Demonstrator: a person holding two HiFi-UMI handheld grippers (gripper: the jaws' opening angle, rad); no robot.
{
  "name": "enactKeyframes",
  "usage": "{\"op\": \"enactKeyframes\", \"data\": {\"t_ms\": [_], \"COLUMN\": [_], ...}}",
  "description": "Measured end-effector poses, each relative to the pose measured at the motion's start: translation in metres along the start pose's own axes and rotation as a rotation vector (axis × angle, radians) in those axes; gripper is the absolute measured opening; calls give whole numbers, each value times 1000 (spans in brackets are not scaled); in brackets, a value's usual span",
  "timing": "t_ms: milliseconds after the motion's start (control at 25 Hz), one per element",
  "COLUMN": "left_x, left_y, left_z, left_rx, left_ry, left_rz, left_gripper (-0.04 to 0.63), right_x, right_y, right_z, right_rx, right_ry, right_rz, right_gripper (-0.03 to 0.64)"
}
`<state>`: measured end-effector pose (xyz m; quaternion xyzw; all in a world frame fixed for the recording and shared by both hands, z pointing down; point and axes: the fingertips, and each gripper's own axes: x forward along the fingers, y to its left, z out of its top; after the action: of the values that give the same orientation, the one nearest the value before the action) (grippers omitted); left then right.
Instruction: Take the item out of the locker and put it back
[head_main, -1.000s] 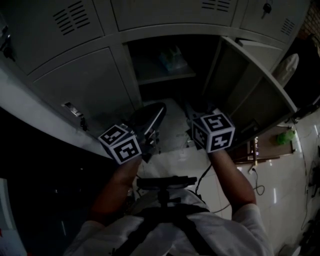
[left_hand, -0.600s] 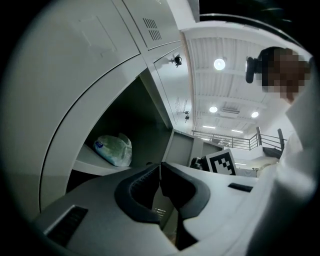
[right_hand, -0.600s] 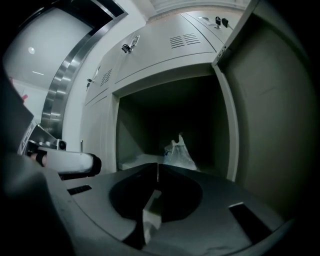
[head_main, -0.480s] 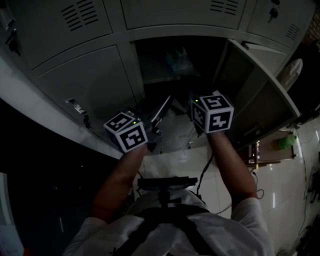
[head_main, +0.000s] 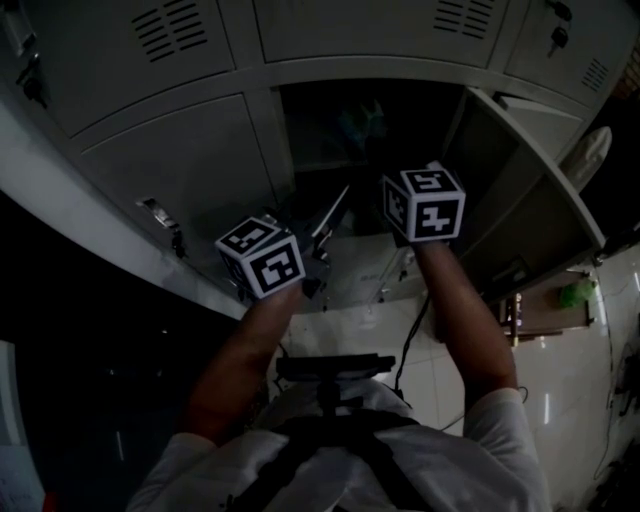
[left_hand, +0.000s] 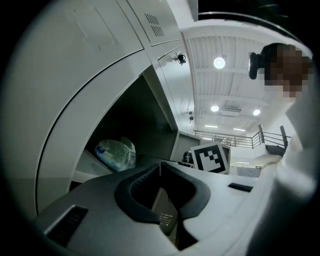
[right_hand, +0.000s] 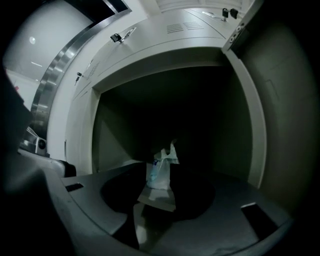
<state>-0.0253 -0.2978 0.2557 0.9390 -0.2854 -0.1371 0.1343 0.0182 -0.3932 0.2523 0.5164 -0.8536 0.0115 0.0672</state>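
The locker (head_main: 372, 150) stands open and dark, with its door (head_main: 525, 205) swung out to the right. A clear plastic packet (head_main: 362, 122) lies on its inner shelf, also seen as the packet (left_hand: 116, 154) and the packet (right_hand: 161, 169). My right gripper (right_hand: 159, 187) points into the opening. Its jaws have just been opening, nothing is between them, and the packet lies ahead of them. Its marker cube (head_main: 425, 203) sits just below the shelf. My left gripper (left_hand: 160, 166) is lower and to the left, its pads meeting on nothing, marker cube (head_main: 262, 258).
Shut locker doors (head_main: 180, 165) flank the opening on the left and above. Below the shelf the compartment floor (head_main: 355, 265) is pale. A cable (head_main: 405, 350) and small items lie on the tiled floor (head_main: 580, 330) at the right.
Both grippers have moved up towards the locker opening, the right one further. The packet has stayed on the shelf.
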Motion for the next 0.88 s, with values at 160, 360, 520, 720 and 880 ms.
{"op": "enactKeyframes", "data": {"t_ms": [160, 360, 520, 720, 880], "left_x": [5, 8, 8, 10, 11], "left_y": [6, 10, 16, 18, 19], "left_z": [4, 8, 8, 13, 13], "left_rx": [2, 1, -3, -9, -14], "left_ry": [3, -2, 7, 5, 7], "left_rz": [16, 25, 48, 51, 59], "left_gripper": [-4, -3, -3, -3, -3], "right_x": [18, 37, 52, 72, 85], "right_y": [-6, -10, -16, -17, -8], "right_z": [7, 18, 19, 17, 17], "right_rx": [-21, -52, -70, -87, -98], "right_ry": [9, 17, 43, 86, 126], "right_rz": [-21, -42, -57, -45, -6], "right_gripper": [184, 207, 216, 218, 218]}}
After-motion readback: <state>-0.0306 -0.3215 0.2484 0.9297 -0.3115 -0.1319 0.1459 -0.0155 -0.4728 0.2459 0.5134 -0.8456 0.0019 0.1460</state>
